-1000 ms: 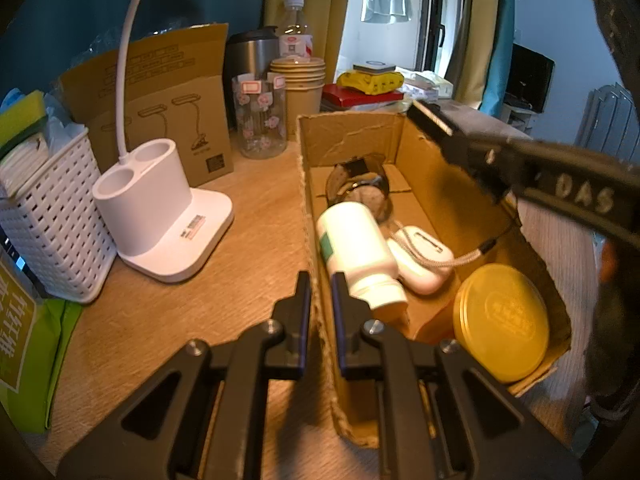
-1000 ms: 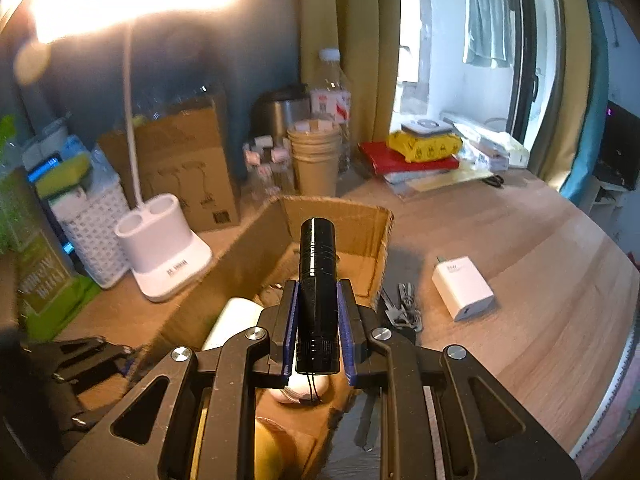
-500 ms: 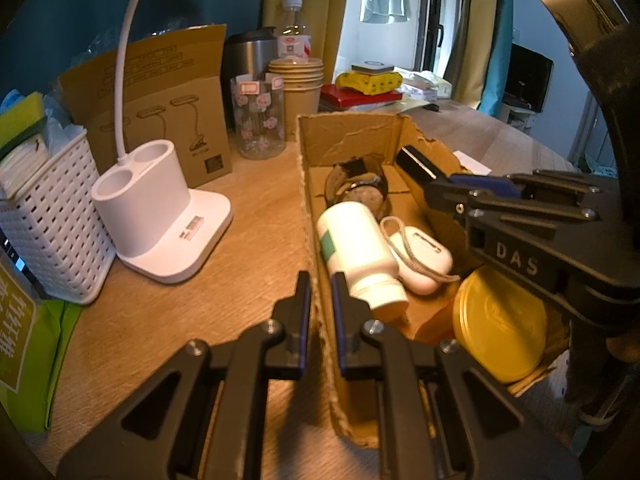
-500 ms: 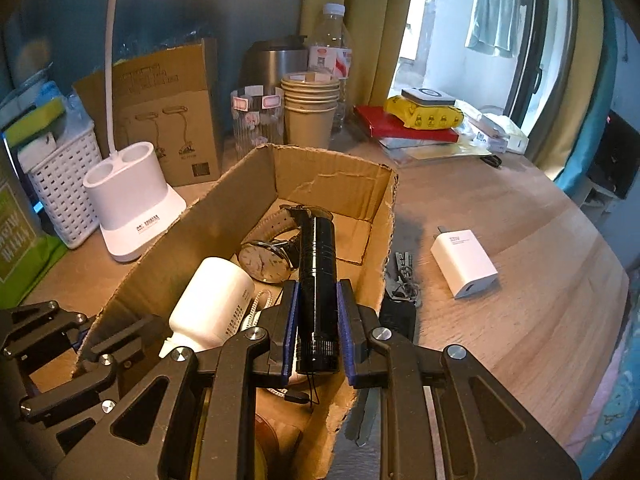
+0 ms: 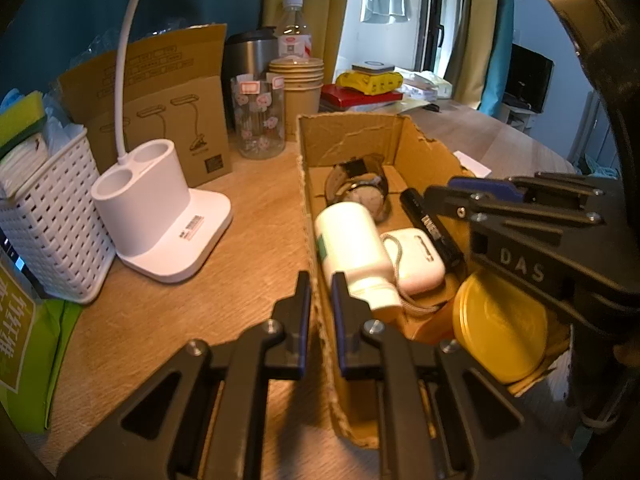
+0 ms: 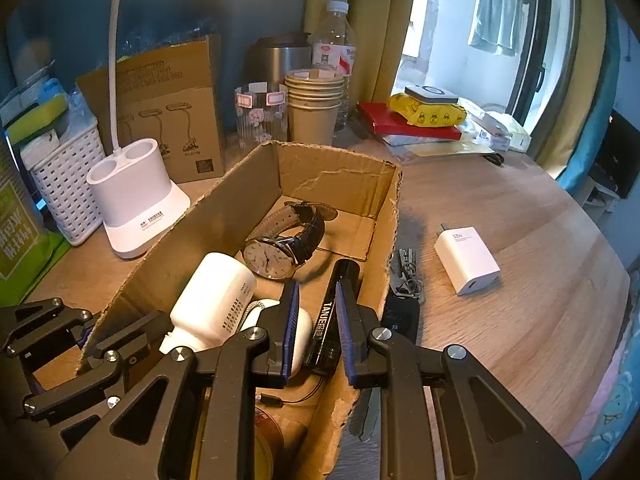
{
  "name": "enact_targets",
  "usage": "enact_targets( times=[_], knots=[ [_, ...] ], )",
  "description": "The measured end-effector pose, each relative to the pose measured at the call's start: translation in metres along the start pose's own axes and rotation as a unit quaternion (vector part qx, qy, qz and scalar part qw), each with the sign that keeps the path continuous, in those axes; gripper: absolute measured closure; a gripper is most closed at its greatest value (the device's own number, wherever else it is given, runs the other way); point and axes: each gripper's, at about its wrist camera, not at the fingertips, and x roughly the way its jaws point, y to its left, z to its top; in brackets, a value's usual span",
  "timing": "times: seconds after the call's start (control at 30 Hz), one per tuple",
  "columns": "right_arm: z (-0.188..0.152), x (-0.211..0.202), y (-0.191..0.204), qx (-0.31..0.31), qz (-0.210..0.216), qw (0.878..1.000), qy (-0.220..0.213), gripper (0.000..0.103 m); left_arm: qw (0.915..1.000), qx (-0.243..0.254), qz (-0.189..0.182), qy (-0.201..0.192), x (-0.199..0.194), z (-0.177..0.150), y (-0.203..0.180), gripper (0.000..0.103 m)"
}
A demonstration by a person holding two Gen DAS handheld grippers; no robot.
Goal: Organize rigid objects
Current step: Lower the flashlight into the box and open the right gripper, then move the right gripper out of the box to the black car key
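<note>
My left gripper (image 5: 320,284) is narrow, pinched on the left wall of the cardboard box (image 5: 352,120). In the box, going right: white bottle (image 5: 352,240), watch (image 5: 360,188) behind it, white case (image 5: 416,260), then black flashlight (image 6: 330,320) along the right wall. My right gripper (image 6: 317,296) is closed on the flashlight, low in the box. Keys (image 6: 406,276) lie just outside the right wall, white charger (image 6: 466,260) farther right on the table.
</note>
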Motion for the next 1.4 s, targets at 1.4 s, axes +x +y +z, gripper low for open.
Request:
enact_targets(
  times=[1.4],
  knots=[
    [0.011,-0.075,-0.041,0.040,-0.027,0.996,-0.079,0.059,1.0000,0.001,0.000,-0.001,0.000,0.000,0.000,0.092]
  ],
)
